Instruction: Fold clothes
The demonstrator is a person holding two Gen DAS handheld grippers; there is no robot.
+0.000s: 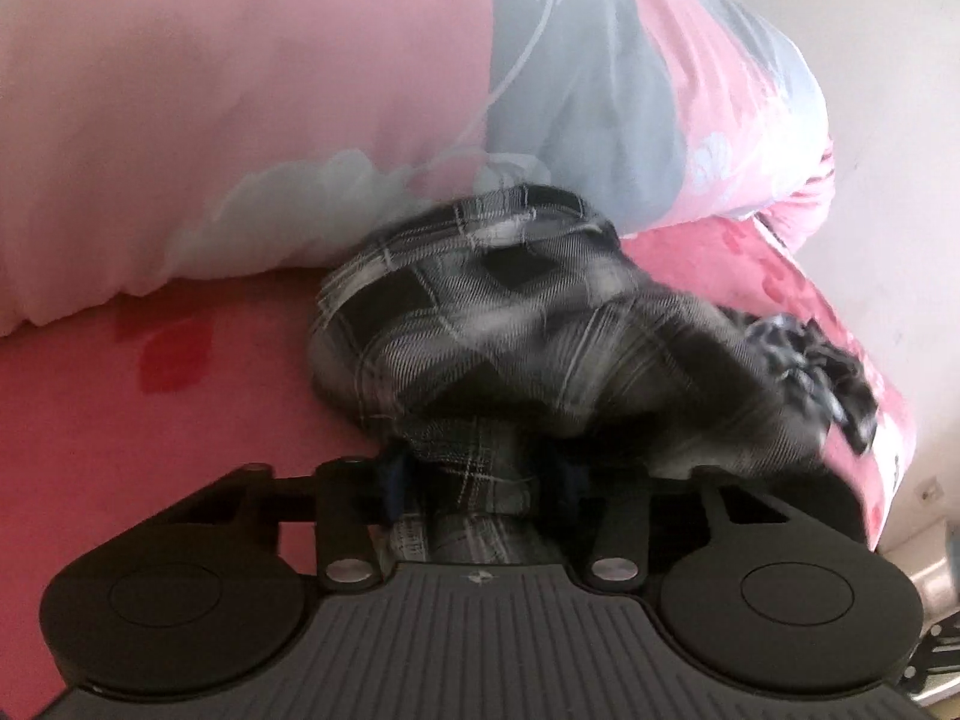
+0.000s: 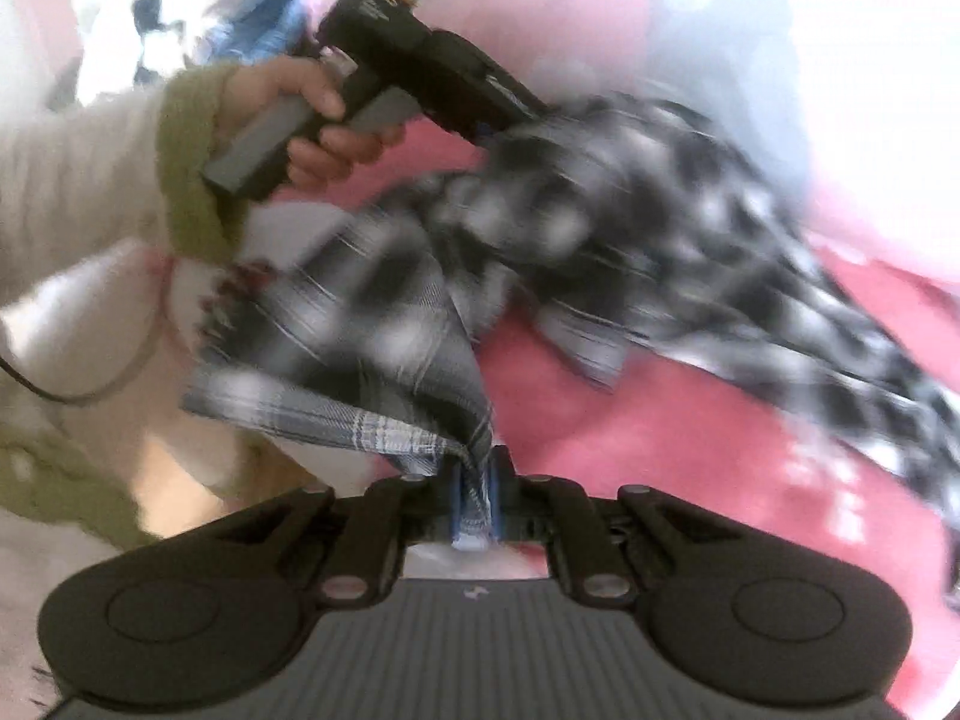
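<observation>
A black, grey and white plaid garment (image 1: 516,336) is bunched up above a pink bed sheet (image 1: 150,408). My left gripper (image 1: 480,474) is shut on a fold of it, with cloth filling the space between the fingers. In the right wrist view the same plaid garment (image 2: 600,240) hangs stretched and blurred between both tools. My right gripper (image 2: 477,492) is shut on one corner of it. The left gripper (image 2: 504,120) shows at the top of that view, held by a hand (image 2: 318,120), with its tip buried in the cloth.
A pink and grey floral quilt (image 1: 420,90) is piled behind the garment. A white wall (image 1: 888,180) stands at the right. The person's cream and green sleeve (image 2: 120,180) fills the left of the right wrist view. The pink sheet (image 2: 660,450) lies below.
</observation>
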